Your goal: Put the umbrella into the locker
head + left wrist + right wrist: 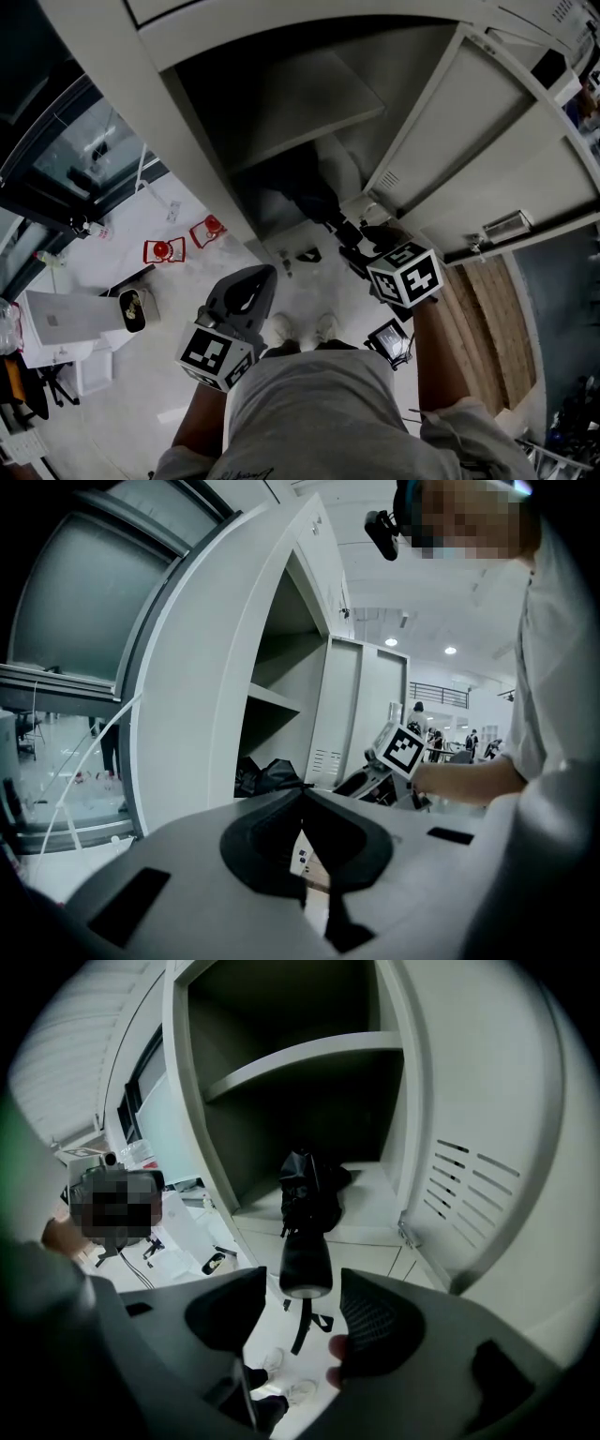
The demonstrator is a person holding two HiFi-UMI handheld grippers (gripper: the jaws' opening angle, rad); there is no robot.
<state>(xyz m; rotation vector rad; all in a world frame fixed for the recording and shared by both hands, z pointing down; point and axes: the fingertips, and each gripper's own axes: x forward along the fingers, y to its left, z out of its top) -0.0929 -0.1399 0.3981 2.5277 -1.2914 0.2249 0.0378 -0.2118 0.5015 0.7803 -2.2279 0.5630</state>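
A folded black umbrella (310, 1192) lies on the floor of the locker's lower compartment (370, 1206), under the shelf (300, 1054). Its handle (306, 1262) sticks out past the sill, with the strap (302, 1321) hanging down. My right gripper (302, 1284) is open; its jaws stand either side of the handle with a gap on both sides. In the head view the right gripper (354, 242) is at the locker mouth beside the umbrella (302, 197). My left gripper (246, 286) is held back and lower, shut on nothing (302, 797).
The locker door (487, 159) stands swung open at the right. Two red objects (164, 250) lie on the pale floor at the left, near a white box (61, 323). The person's shoes (300, 328) are just before the locker. A small black object (392, 342) sits by the right foot.
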